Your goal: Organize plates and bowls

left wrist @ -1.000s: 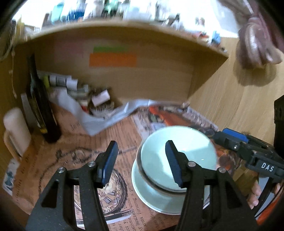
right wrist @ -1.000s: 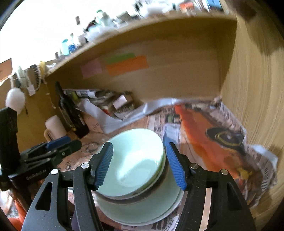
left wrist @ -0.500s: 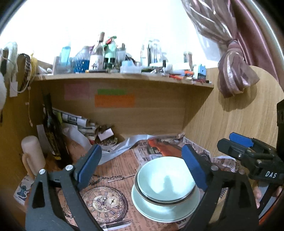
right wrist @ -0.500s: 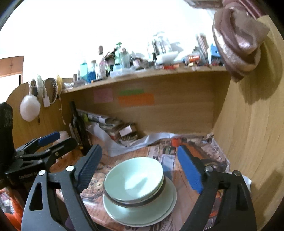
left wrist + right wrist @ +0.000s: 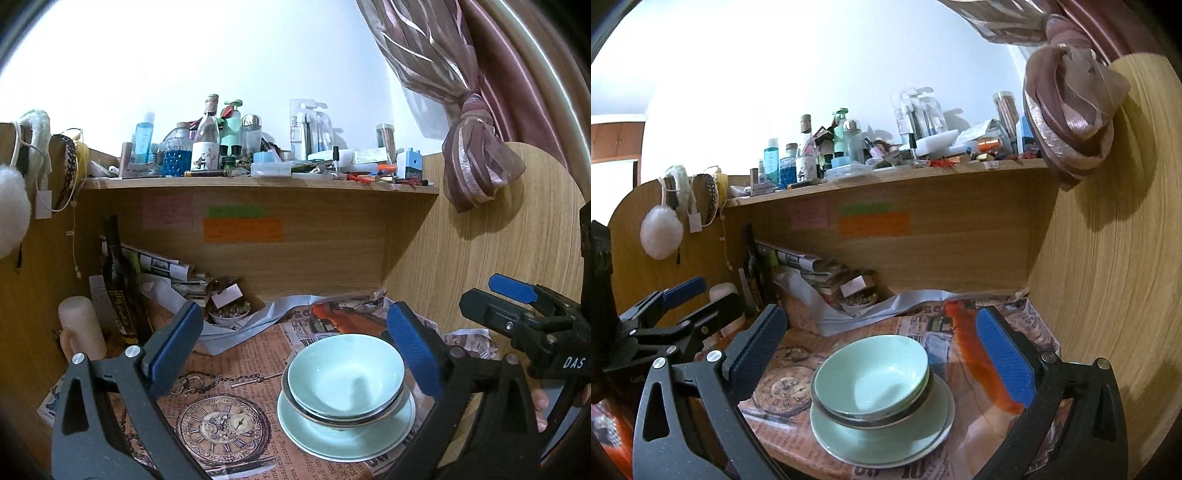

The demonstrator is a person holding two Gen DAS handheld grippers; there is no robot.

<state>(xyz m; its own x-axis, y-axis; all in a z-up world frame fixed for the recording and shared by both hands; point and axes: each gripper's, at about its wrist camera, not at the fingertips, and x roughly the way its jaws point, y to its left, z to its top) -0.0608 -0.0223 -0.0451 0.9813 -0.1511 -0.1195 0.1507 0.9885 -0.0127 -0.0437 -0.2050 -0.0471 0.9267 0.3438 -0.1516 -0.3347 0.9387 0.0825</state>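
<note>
A pale green bowl (image 5: 345,376) is nested in other bowls that stand on a pale green plate (image 5: 402,424) on the newspaper-covered desk. The stack also shows in the right wrist view, bowl (image 5: 871,373) on plate (image 5: 942,417). My left gripper (image 5: 295,347) is open and empty, held back from the stack and above it. My right gripper (image 5: 882,347) is open and empty too, at about the same distance. Each gripper shows at the edge of the other's view.
A dark bottle (image 5: 118,288), a cream cylinder (image 5: 79,332), rolled newspapers and a small dish of bits (image 5: 229,312) sit at the back left under a shelf (image 5: 258,182) crowded with bottles. A wooden side panel (image 5: 1108,277) rises on the right, with a tied curtain (image 5: 1071,122) above.
Both grippers have opened wide and pulled back and up from the bowl stack. The top bowl, between the right gripper's fingers a second ago, rests in the stack.
</note>
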